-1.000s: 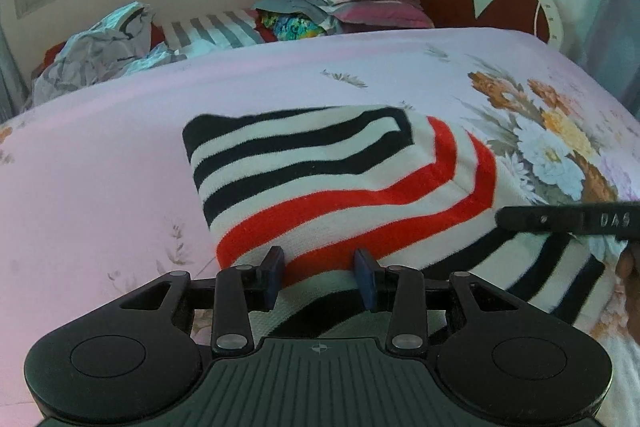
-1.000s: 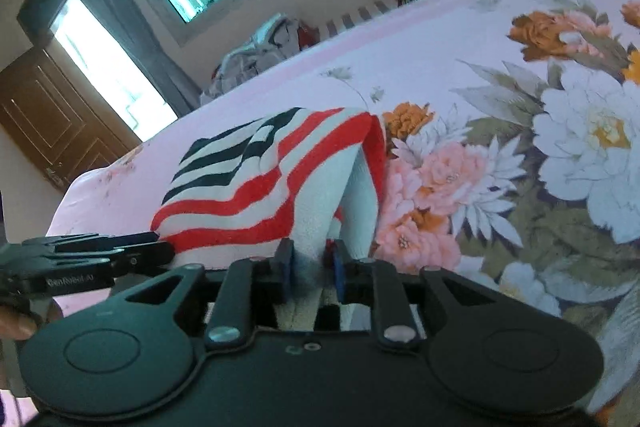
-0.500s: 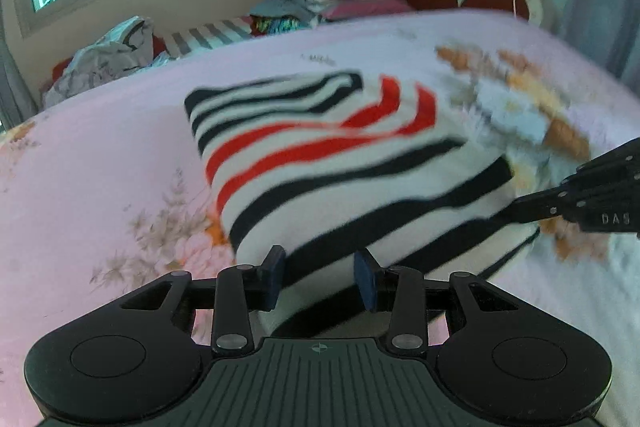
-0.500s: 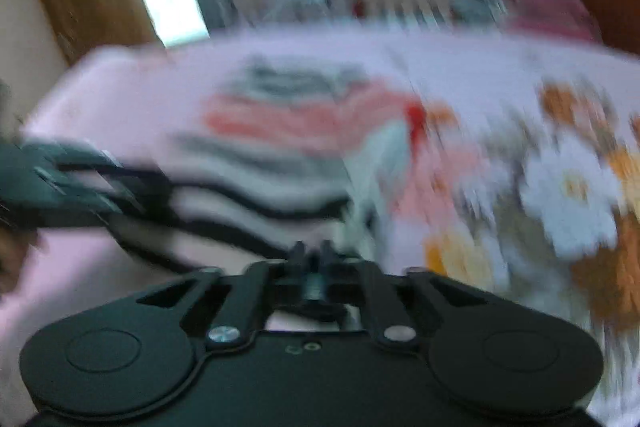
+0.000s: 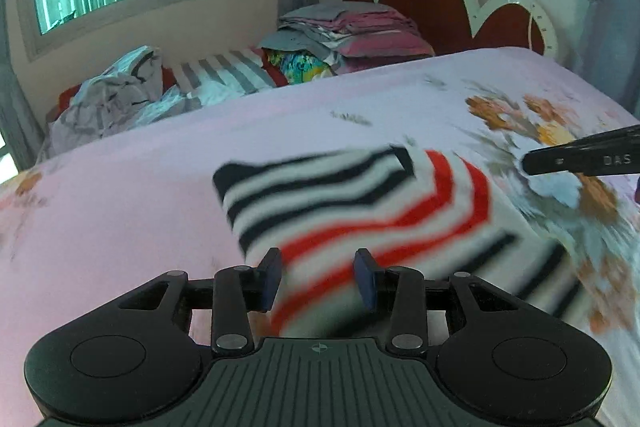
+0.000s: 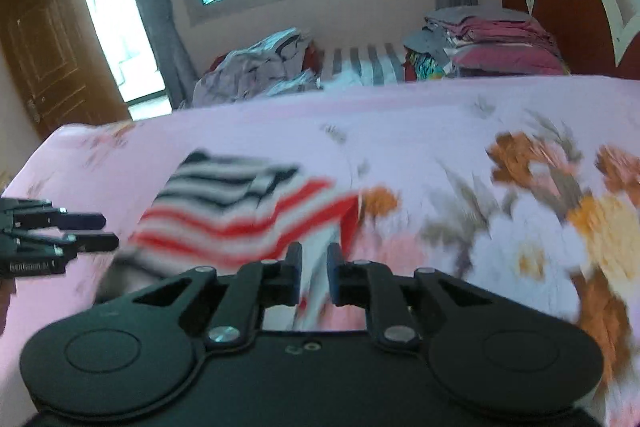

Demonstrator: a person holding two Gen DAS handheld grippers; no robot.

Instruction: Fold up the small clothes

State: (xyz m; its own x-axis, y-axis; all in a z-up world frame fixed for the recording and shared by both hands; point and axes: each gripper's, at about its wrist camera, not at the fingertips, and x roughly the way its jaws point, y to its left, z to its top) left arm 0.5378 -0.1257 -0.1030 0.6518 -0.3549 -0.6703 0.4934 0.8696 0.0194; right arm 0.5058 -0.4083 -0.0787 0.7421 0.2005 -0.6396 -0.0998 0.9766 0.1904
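A small knit garment [image 5: 360, 211] with black, white and red stripes lies folded on the pink floral bed sheet [image 5: 120, 195]. My left gripper [image 5: 319, 279] hovers over its near edge, open. In the right wrist view the left gripper [image 6: 110, 231] shows pink sheet between its two fingers and holds nothing. My right gripper [image 6: 314, 259] hangs above the right edge of the garment [image 6: 240, 211]; its jaws are opening, a narrow gap between them, and the pads press on nothing. In the left wrist view the right gripper [image 5: 528, 163] hangs over the sheet's flowers, off the cloth.
A stack of folded clothes [image 5: 352, 31] sits by the red and white headboard [image 5: 424, 3]. A crumpled heap of laundry [image 5: 108, 95] lies at the far left of the bed under the window. A brown door [image 6: 52, 55] stands to the left.
The right gripper let go of the garment's folded edge, went fully shut, then parted a little. Both grippers lifted off the cloth. The garment has settled flat on the sheet.
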